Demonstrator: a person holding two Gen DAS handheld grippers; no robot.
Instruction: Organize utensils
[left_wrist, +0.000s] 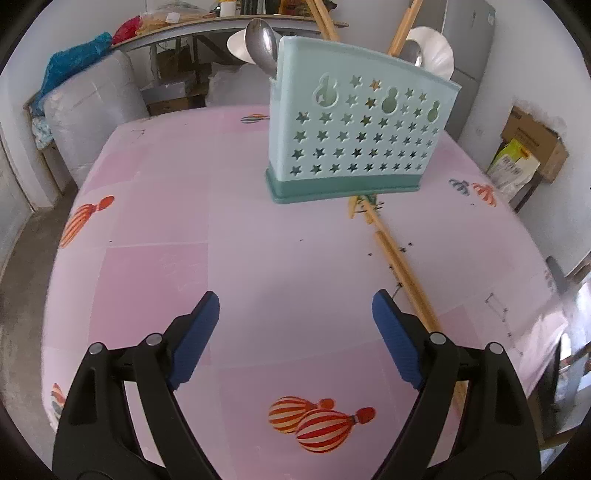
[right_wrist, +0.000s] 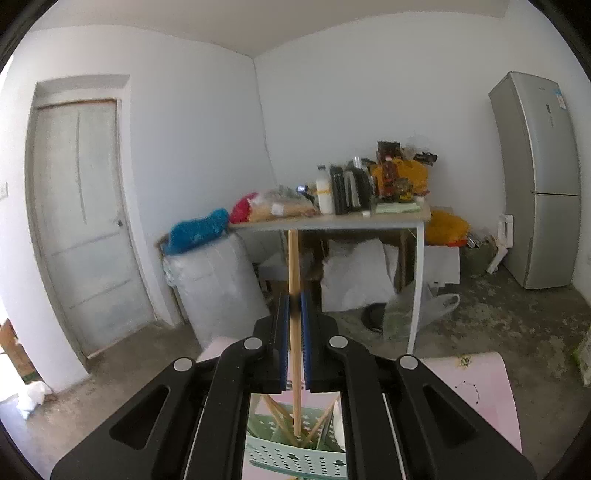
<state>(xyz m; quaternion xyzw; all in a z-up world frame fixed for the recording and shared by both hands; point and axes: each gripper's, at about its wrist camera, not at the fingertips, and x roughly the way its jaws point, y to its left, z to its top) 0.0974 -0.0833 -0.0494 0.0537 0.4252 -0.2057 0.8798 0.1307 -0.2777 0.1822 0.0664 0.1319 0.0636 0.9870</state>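
A pale green plastic caddy (left_wrist: 354, 136), its wall punched with star-shaped holes, is seen standing near the far edge of the worktop (left_wrist: 177, 229), which is covered in a smooth pink cloth printed with striped balloons. Steel spoons (left_wrist: 263, 43) and wooden chopsticks rise from it. Slim bamboo chopsticks (left_wrist: 402, 273) lie toward the right edge. The left tongs (left_wrist: 295, 314) are spread wide over bare cloth. The right tongs (right_wrist: 294, 306) are pressed onto one upright chopstick (right_wrist: 293, 258) above the caddy.

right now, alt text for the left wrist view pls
The open left gripper hovers over a pink balloon-print tablecloth, beside loose wooden chopsticks. Behind stands a pale green star-punched utensil caddy holding spoons and chopsticks.
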